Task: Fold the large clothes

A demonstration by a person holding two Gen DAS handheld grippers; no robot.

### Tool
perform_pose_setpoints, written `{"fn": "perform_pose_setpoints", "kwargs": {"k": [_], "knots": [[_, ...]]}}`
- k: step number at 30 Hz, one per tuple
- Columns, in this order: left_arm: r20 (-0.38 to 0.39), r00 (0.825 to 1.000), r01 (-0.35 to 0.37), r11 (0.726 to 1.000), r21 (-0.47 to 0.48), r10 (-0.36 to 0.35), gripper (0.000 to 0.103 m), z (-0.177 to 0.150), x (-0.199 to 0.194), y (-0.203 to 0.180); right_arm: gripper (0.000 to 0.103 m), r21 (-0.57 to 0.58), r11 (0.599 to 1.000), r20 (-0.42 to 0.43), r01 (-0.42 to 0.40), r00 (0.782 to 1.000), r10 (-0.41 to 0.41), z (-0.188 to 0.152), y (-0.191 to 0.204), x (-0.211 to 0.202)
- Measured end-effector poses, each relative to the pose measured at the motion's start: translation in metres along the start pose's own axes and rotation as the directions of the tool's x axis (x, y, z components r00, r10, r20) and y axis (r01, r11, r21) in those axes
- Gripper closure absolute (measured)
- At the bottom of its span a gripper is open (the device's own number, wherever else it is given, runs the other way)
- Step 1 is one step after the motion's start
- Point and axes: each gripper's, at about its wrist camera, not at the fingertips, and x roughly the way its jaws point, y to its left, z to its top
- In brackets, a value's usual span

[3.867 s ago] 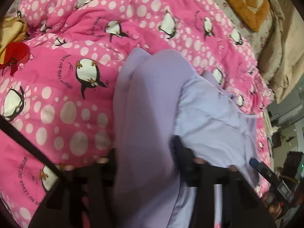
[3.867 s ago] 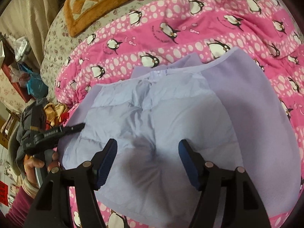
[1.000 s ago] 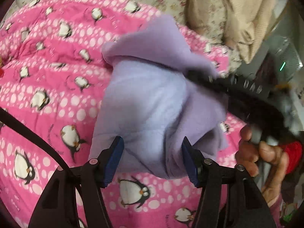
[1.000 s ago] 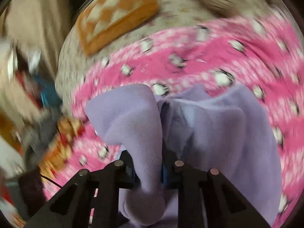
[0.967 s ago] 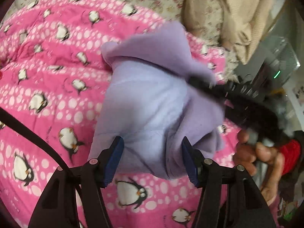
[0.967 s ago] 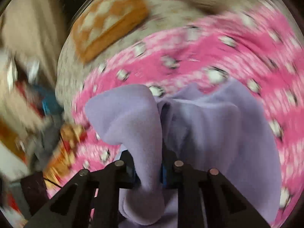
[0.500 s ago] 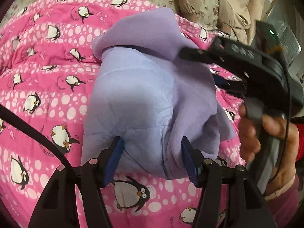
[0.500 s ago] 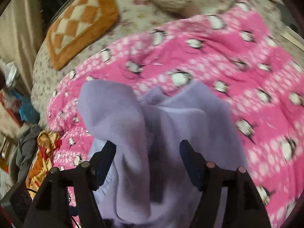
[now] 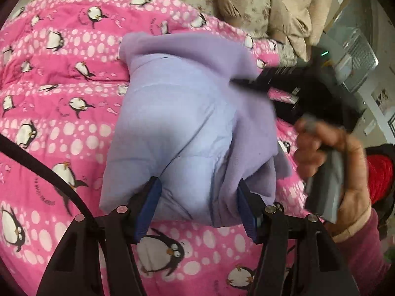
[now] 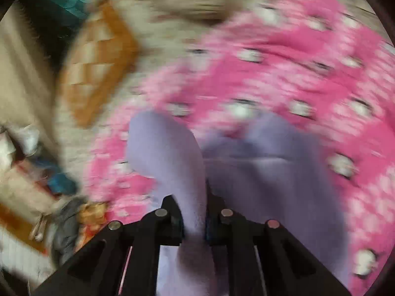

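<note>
Lilac garment [image 9: 187, 113] matt fleece; penguin blanket [image 9: 61, 79] soft quilted cloth.

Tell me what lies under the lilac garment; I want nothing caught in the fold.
Around the lilac garment, only the pink penguin quilt shows, so it lies on that. Whatever sits directly beneath or inside the folded layers is covered and cannot be seen.

Lilac fleece garment [image 9: 182, 123], pale quilted lining upward, lies bunched on the bed; one fold [image 10: 172, 162] raised.
</note>
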Motion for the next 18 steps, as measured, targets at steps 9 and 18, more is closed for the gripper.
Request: {"fn": "perform_pose_setpoints", "kwargs": {"k": [9, 18], "knots": [[-0.021, 0.999, -0.041, 0.999, 0.033, 0.042, 0.073, -0.001, 0.007, -0.002, 0.023, 0.047, 0.994, 0.013, 0.093, 0.995, -0.094, -0.012, -0.042, -0.067], [-0.045, 0.998, -0.043, 0.998, 0.05, 0.045, 0.073, -0.007, 0.004, -0.004, 0.012, -0.054, 0.999, -0.172, -0.006, 0.985, -0.003, -0.037, -0.011, 0.0]]}}
